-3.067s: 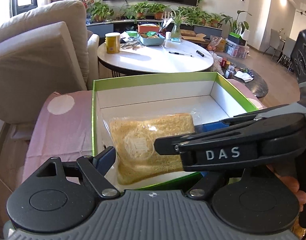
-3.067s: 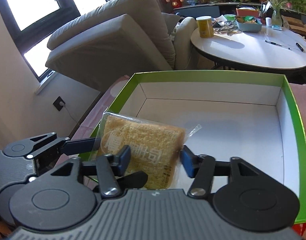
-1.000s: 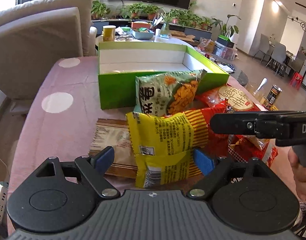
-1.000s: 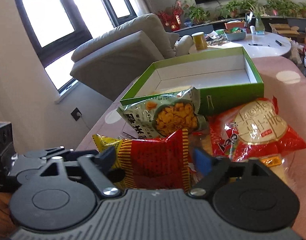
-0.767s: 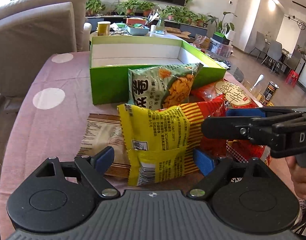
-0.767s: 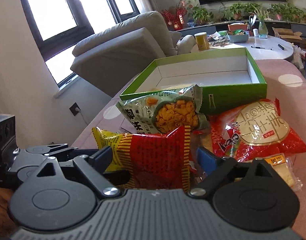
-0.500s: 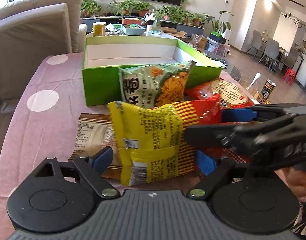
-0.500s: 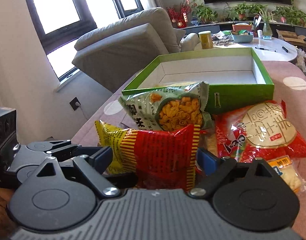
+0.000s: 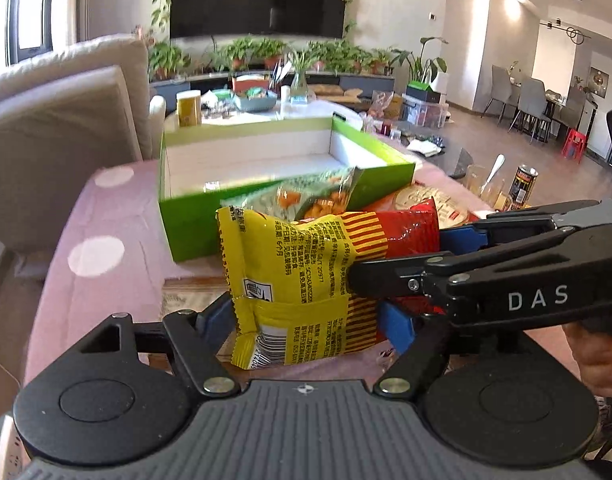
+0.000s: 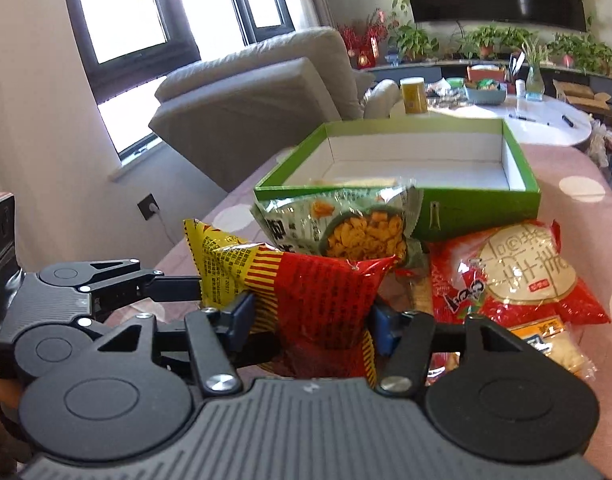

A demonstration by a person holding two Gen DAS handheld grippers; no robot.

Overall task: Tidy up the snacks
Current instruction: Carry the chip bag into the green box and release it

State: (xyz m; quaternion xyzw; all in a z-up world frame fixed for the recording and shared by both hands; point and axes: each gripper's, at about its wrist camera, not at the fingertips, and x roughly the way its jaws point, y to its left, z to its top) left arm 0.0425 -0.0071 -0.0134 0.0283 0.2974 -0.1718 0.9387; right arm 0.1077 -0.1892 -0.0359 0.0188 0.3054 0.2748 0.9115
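While both our left gripper (image 9: 306,320) and right gripper (image 10: 312,320), which has just been closing, squeeze the yellow and red snack bag (image 9: 306,272) between their fingers, pulling apart could rip it.

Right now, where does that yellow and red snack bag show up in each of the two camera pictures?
Left wrist view: the yellow and red snack bag sits low in the centre, its yellow end facing the camera.
Right wrist view: the bag sits at centre, its red end nearest.
Shared landmark: the green box stands behind the bag in both views.
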